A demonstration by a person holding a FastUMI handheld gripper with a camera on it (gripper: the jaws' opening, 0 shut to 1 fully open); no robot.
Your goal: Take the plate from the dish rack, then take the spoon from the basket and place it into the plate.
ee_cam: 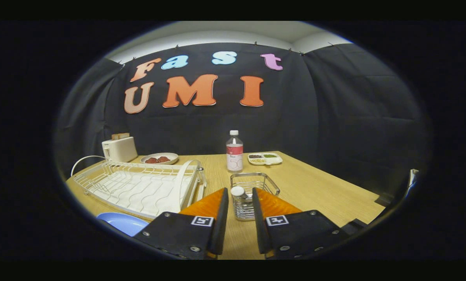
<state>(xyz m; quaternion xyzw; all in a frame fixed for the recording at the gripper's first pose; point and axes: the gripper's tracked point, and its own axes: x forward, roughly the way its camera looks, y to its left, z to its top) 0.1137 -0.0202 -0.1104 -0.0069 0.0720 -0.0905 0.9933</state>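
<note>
A light blue plate [122, 223] lies flat on the wooden table [315, 191], just in front of the white wire dish rack [139, 187] and left of my fingers. A small wire basket [271, 186] stands just ahead of the fingers. A spoon stands upright in it, and its rounded white handle end [238, 191] sits level with my fingertips, in the gap between them. My gripper [240, 190] is open: a little space shows on each side of the handle, and neither finger presses on it. The spoon's lower part is hidden inside the basket.
Beyond the basket stands a clear bottle [234, 152] with a red label. A divided snack tray [265, 158] sits to its right, a dish of red food [160, 158] and a white toaster [119, 149] behind the rack. The table's right edge runs diagonally near the fingers.
</note>
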